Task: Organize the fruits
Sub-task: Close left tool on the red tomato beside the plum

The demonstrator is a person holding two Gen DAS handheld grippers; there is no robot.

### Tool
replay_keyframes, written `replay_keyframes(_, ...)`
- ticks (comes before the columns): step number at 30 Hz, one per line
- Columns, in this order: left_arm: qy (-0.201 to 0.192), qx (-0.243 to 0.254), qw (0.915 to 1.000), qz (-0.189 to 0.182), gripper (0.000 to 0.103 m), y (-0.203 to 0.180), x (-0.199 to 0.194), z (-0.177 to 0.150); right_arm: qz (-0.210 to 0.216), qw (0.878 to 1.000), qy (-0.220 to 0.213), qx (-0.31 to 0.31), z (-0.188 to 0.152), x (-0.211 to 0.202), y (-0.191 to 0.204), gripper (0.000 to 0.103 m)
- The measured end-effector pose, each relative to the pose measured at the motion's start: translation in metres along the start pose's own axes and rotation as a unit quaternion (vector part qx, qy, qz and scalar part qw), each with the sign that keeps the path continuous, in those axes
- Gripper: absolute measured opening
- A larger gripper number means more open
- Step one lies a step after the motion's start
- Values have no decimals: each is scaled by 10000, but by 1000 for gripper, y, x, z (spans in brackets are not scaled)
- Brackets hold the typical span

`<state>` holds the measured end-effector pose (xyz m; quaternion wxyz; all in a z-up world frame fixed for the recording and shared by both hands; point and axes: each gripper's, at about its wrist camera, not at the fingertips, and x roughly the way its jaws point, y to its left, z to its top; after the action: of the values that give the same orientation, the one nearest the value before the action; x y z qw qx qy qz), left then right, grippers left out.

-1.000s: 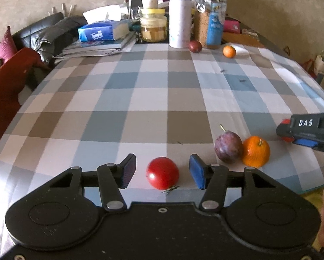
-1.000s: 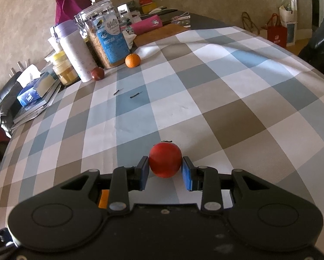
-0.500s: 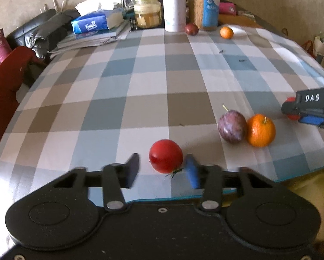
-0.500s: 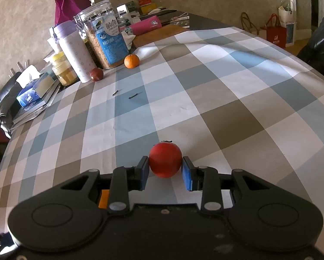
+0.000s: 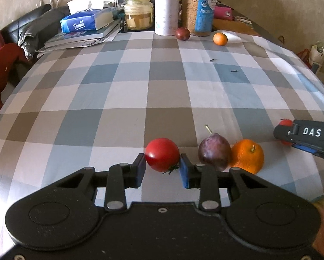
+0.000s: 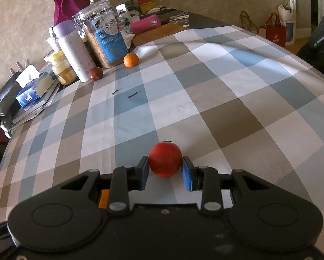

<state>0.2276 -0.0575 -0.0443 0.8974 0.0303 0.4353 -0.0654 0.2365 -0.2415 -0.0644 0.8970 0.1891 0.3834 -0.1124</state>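
Fingers (image 5: 184,169) of left gripper (image 5: 162,169) pinched a red tomato (image 5: 162,154) near table (image 5: 118,99) edge, plum (image 5: 214,151) & orange (image 5: 247,157) just right. Right gripper (image 6: 165,171) fingers clamped another tomato (image 6: 165,159), resting on table.

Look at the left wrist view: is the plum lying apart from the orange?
No, the plum leans against the orange, their sides touching.
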Motion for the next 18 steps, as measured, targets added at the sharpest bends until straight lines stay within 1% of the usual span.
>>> replay_keyframes(4,-70,9,10000,-12,43,0,0,-2,7,10000,30,37,0,1,-1,34)
replay_keyframes(9,-7,-62,9998,-171,44,3,1,-1,46,9999,60,85,-1,0,-3,34)
replay_keyframes(11,7,0,9999,-146,46,1,1,-1,60,9999,73,102,-1,0,-4,34)
replay_keyframes(15,-43,119,9999,-17,49,-6,1,-3,44,9999,61,72,-2,0,-3,34)
replay_keyframes(18,-58,56,10000,-13,50,-4,1,-2,-5,10000,31,-17,-4,-1,-1,34)
